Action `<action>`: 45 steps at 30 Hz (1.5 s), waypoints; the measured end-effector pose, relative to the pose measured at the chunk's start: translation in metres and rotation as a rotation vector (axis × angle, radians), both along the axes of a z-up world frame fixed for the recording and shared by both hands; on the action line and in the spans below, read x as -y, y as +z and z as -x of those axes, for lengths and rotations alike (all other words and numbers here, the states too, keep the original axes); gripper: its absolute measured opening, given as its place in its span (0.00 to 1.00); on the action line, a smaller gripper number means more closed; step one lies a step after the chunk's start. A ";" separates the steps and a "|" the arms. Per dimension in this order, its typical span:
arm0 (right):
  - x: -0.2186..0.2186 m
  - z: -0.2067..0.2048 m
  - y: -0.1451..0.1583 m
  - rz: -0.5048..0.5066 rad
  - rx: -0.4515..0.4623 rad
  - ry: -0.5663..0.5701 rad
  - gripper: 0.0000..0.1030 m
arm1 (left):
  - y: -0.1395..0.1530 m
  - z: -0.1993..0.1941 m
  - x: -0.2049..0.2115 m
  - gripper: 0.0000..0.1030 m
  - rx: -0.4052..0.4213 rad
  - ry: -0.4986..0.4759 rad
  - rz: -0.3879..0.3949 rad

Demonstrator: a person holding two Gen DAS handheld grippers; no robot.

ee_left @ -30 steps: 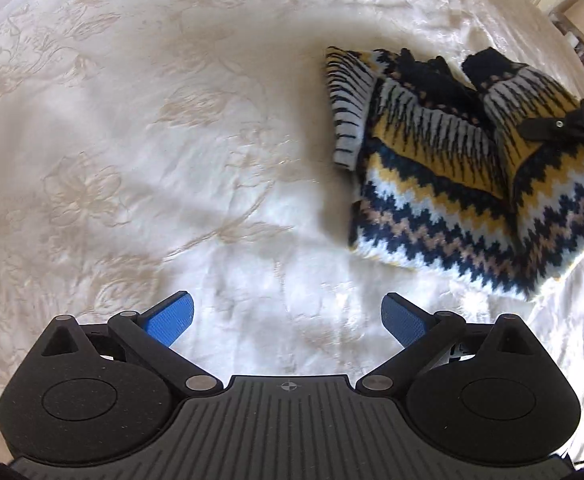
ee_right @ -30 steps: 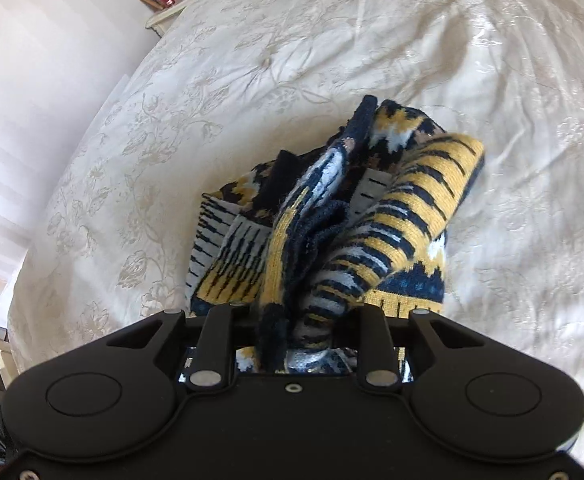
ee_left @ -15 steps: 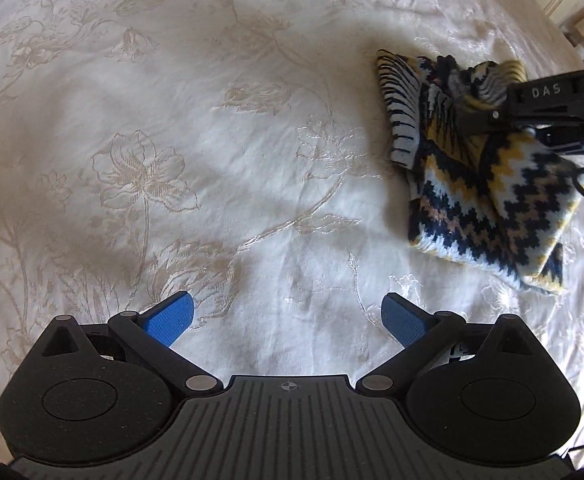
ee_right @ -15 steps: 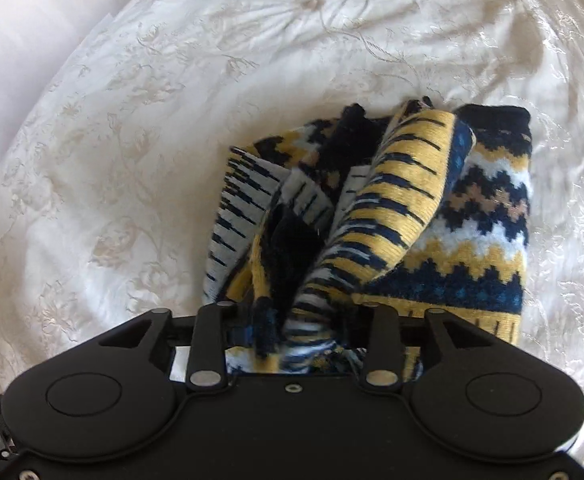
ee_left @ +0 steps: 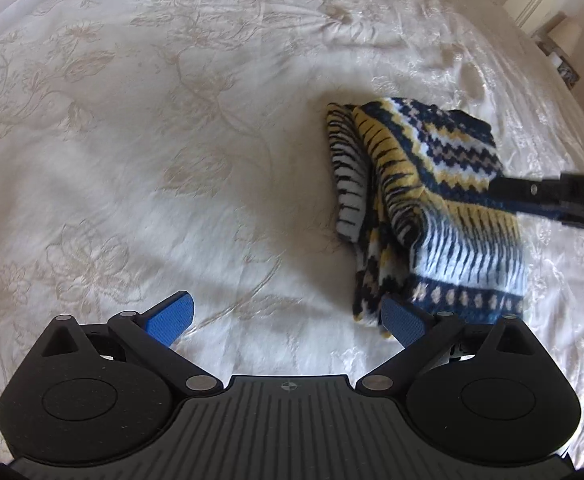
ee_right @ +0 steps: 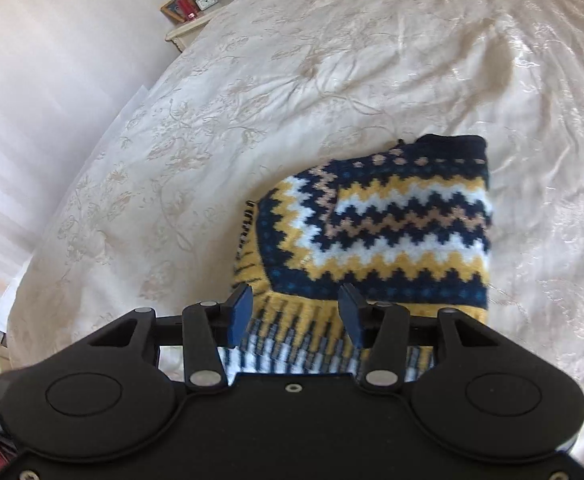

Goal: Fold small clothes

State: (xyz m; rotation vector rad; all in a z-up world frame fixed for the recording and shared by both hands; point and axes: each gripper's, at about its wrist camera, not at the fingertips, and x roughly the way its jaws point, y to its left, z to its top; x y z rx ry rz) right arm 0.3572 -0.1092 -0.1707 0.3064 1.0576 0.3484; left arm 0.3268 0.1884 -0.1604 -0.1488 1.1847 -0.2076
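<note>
A small knitted sweater [ee_right: 376, 236] with navy, yellow, white and tan zigzag bands lies folded in a bundle on the bed. It also shows in the left wrist view [ee_left: 432, 208], at the right. My right gripper [ee_right: 294, 314] is open, its blue pads apart just above the sweater's near edge, holding nothing. In the left wrist view it reaches in from the right edge over the sweater [ee_left: 532, 192]. My left gripper [ee_left: 287, 318] is wide open and empty, over bare bedspread, its right pad close to the sweater's near corner.
The cream embroidered bedspread [ee_left: 171, 140] covers the whole bed. A nightstand [ee_right: 195, 20] with a lamp, clock and picture frame stands at the far left of the right wrist view. A white wall runs along the bed's left edge there.
My right gripper has opened and let go of the sweater, which now lies flatter with the zigzag panel folded on top. My left gripper has moved closer to the sweater.
</note>
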 end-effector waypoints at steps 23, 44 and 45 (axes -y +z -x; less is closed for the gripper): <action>-0.106 0.095 -0.042 0.436 0.222 0.503 0.64 | -0.039 -0.140 0.075 0.61 -0.136 -0.142 0.185; -0.118 0.094 -0.024 0.409 0.280 0.523 0.17 | -0.024 -0.150 0.067 0.11 0.001 -0.154 0.124; -0.122 0.087 -0.035 0.423 0.229 0.541 0.21 | -0.034 -0.151 0.067 0.14 -0.033 -0.143 0.099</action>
